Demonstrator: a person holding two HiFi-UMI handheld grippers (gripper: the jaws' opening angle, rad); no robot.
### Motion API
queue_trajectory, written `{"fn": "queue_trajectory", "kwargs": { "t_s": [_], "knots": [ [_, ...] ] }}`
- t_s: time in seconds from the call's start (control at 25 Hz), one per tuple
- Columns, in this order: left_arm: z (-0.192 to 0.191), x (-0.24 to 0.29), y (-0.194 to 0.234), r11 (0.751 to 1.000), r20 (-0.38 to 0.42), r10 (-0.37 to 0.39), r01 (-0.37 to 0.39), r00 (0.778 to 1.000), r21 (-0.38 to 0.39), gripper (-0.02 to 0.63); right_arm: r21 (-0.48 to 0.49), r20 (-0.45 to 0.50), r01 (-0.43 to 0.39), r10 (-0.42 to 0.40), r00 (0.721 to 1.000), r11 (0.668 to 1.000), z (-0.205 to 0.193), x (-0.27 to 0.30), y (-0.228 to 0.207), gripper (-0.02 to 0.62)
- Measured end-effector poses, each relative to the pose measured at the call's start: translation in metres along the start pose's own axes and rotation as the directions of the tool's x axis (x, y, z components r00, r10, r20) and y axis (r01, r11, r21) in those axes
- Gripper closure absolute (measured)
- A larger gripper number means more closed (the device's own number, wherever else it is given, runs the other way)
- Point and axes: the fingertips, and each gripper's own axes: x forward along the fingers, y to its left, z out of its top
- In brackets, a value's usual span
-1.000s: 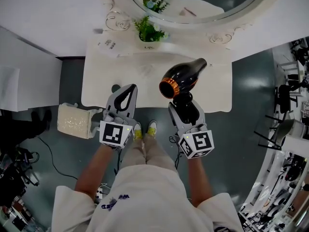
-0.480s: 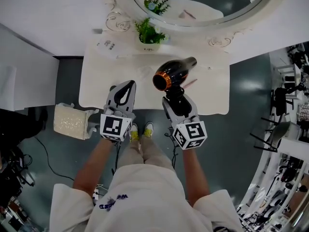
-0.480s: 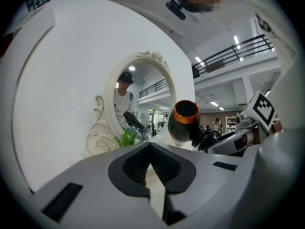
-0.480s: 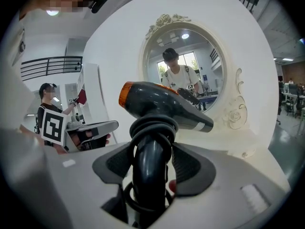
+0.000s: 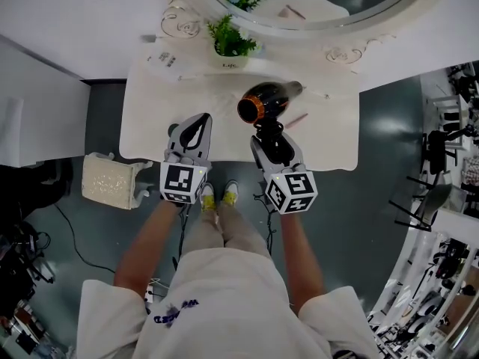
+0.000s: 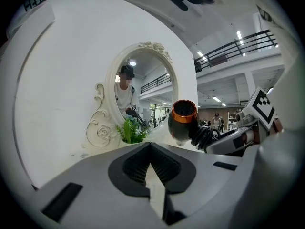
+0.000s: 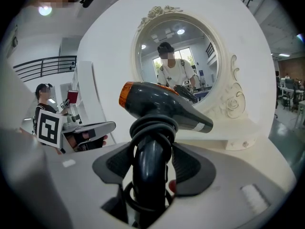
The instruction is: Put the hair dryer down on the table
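A black hair dryer (image 5: 268, 99) with an orange ring at its back end (image 5: 250, 109) hangs over the white dressing table (image 5: 150, 129), nozzle pointing right. Its cord is wound round the handle (image 7: 151, 149). My right gripper (image 5: 272, 142) is shut on that handle, which stands upright between the pads in the right gripper view. Whether the dryer touches the tabletop I cannot tell. My left gripper (image 5: 199, 122) is at the table's front edge, left of the dryer, its jaws shut with nothing in them. From the left gripper view the dryer (image 6: 183, 123) is to the right.
A small potted plant (image 5: 230, 43) stands at the back, under the oval mirror (image 5: 340, 22). A pink stick (image 5: 296, 120) lies right of the dryer and a card (image 5: 166, 60) at the back left. A beige stool (image 5: 109, 182) sits on the floor, left.
Both grippers have sunk toward the table. The hair dryer went down with the right gripper and now sits further in over the tabletop.
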Motion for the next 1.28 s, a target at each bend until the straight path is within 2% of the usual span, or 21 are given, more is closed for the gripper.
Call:
{"fn": "queue_trajectory", "kwargs": {
  "t_s": [0.4,0.68,1.12,1.28],
  "knots": [
    [-0.022,0.016,-0.003,1.0,-0.031,-0.004,0.005,0.999,0.006,0.598,0.017,-0.043,-0.002,0.003,0.999,1.0,-0.024,0.022,-0.012,0.33],
    [-0.036,0.023,0.004,0.999,-0.032,0.034,-0.034,0.999,-0.005,0.598,0.017,-0.091,-0.004,0.006,0.996,1.0,-0.045,0.039,-0.024,0.331],
    [-0.047,0.036,0.004,1.0,-0.056,0.022,-0.021,0.998,0.003,0.598,0.018,-0.14,0.013,-0.01,0.99,1.0,-0.066,0.051,-0.04,0.331],
    [-0.057,0.039,0.003,1.0,-0.077,0.014,-0.016,0.997,-0.018,0.598,0.021,-0.157,0.018,-0.014,0.988,1.0,-0.073,0.059,-0.042,0.331]
  ]
}}
